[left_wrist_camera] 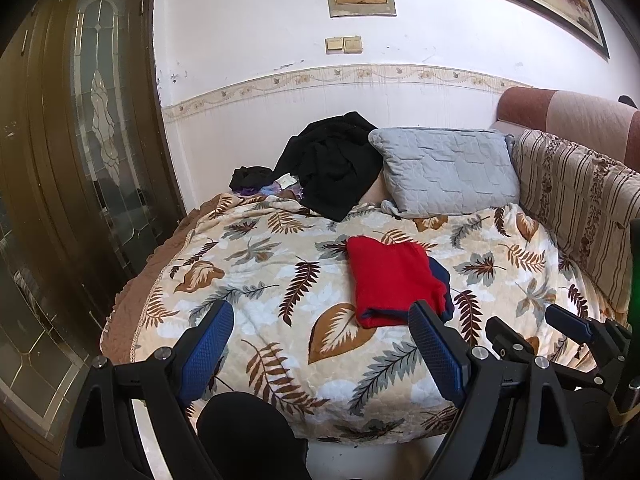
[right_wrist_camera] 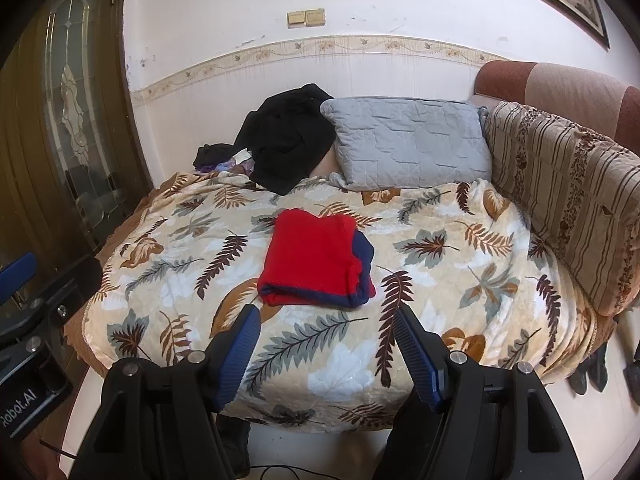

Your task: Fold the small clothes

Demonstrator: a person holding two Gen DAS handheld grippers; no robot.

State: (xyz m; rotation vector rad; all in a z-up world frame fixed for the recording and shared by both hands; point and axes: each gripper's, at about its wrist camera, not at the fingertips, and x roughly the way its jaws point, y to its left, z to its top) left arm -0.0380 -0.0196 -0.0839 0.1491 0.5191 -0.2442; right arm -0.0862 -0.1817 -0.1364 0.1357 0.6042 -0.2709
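Note:
A folded red garment with navy trim (left_wrist_camera: 394,278) lies flat on the leaf-patterned blanket (left_wrist_camera: 248,264) in the middle of the bed; it also shows in the right wrist view (right_wrist_camera: 312,260). My left gripper (left_wrist_camera: 320,312) is open and empty, held above the bed's near edge, short of the garment. My right gripper (right_wrist_camera: 324,316) is open and empty, just in front of the garment's near fold. The right gripper also shows in the left wrist view (left_wrist_camera: 560,320), at the right.
A heap of black clothes (left_wrist_camera: 328,164) and a grey pillow (left_wrist_camera: 444,168) lie at the far side by the wall. A striped cushion (left_wrist_camera: 576,208) lines the right side. A dark wardrobe with glass doors (left_wrist_camera: 80,140) stands at the left.

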